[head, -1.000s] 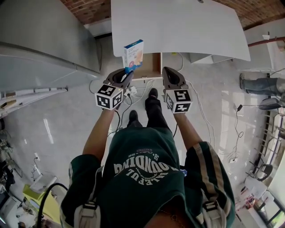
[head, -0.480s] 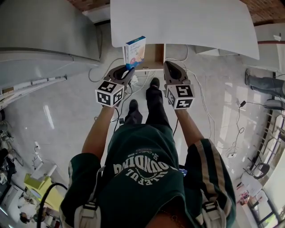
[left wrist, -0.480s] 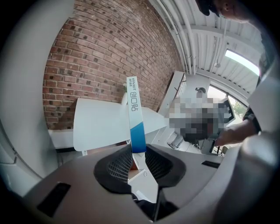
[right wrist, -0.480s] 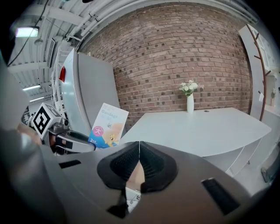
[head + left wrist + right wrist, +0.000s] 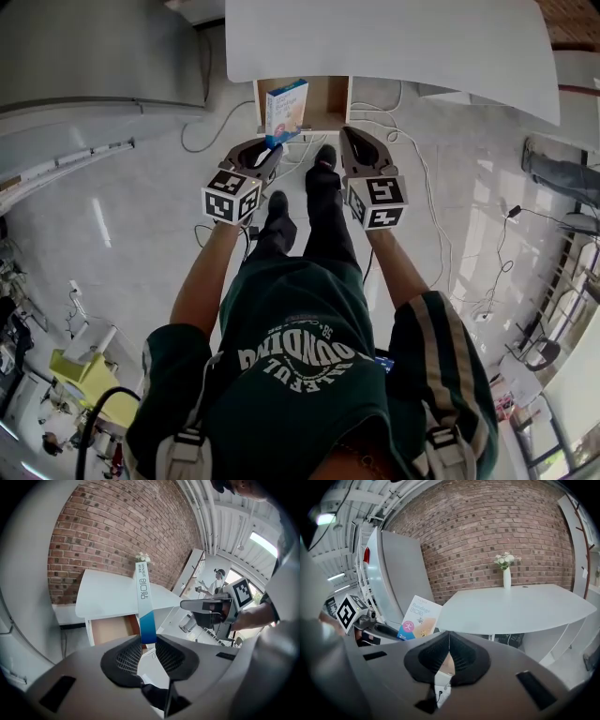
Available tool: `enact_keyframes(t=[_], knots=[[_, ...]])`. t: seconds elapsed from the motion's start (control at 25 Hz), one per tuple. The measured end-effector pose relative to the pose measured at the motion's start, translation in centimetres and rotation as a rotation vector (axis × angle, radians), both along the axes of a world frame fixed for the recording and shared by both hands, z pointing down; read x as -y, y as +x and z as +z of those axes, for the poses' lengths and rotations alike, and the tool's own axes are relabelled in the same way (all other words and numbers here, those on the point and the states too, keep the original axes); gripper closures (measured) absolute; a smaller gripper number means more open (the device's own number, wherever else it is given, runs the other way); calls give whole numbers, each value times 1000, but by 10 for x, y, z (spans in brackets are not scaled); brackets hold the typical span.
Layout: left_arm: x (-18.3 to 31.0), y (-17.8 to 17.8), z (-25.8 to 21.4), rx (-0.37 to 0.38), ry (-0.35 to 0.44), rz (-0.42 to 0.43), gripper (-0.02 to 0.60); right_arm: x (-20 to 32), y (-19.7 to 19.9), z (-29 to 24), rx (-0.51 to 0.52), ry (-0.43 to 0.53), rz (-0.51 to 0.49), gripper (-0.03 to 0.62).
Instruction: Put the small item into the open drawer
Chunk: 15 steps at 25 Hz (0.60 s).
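Bandage box (image 5: 285,111) brought up to the open drawer (image 5: 326,101) | lower edge pinched by left gripper (image 5: 269,148) jaws | right gripper (image 5: 348,134) jaws pressed together, empty

Daylight fills the room, bright and fairly even, and shadows are faint. Up and to the right of the left tongs (image 5: 148,639), a window (image 5: 265,543) is blown out to white. In the head view the glossy floor (image 5: 103,267) left of the tongs carries pale streaks of glare, and the white worktop (image 5: 394,37) ahead of them is nearly overexposed. Both gripper views bow strongly and go black at the corners. The near bodies look soft, perhaps out of focus. Far up-left of the right tongs (image 5: 449,637), a lamp (image 5: 326,518) glows.
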State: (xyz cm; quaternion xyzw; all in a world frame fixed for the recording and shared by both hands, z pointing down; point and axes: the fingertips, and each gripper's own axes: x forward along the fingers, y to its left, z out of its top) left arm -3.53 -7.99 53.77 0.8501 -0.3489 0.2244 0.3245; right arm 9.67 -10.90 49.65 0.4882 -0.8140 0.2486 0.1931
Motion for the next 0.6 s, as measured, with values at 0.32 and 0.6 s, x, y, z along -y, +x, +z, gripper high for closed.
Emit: enact_keyframes(t=[0.32,0.6], knots=[[-22,10,30,11,-75,-3,482,-9,3,26,8,-64,-17,569],[-26,15,66,12,-125,-31,482,-7,8,48,21,-99,-16,569]])
